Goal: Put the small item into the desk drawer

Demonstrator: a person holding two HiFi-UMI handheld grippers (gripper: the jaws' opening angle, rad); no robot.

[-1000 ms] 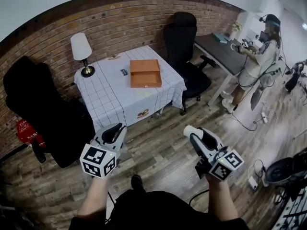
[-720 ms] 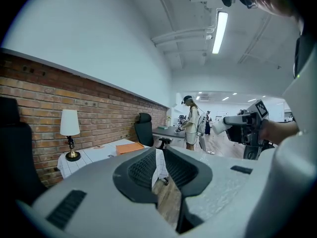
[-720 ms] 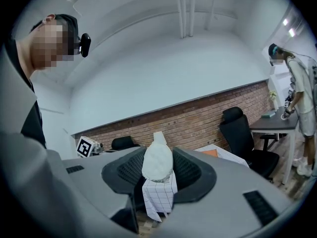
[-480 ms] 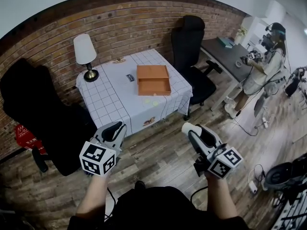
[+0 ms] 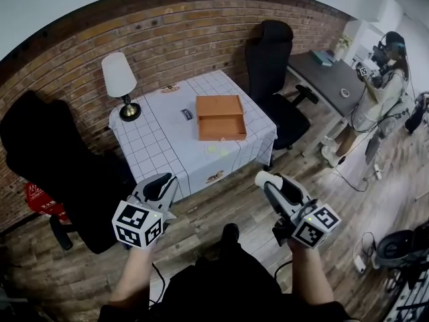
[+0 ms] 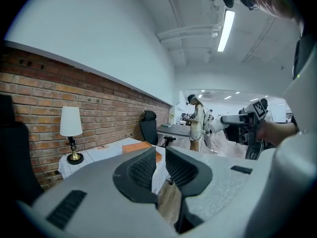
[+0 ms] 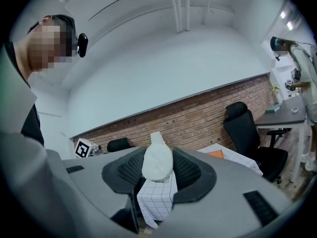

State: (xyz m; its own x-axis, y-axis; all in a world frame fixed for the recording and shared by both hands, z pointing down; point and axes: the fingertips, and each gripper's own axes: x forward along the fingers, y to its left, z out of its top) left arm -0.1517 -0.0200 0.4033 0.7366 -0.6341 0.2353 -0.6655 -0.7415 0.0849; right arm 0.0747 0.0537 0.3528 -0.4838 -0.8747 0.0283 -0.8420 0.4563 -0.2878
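Two grippers short of the table (image 5: pixel 154 143): right gripper (image 5: pixel 271 188) clamps a smooth white oval item (image 7: pixel 157 158); left gripper (image 6: pixel 158 163) barely parted, empty. Boxy orange drawer (image 5: pixel 220 117) open atop its checked cloth; bare plank floor (image 5: pixel 224 203) btwn.

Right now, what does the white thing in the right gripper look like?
The white thing is small and egg-shaped, with a narrower tip poking out past the jaws. Its surface looks matte, and I cannot tell what it is made of. The right gripper holds it in the air, squeezed between two dark ribbed pads and pointing toward the table. Nothing else touches it.
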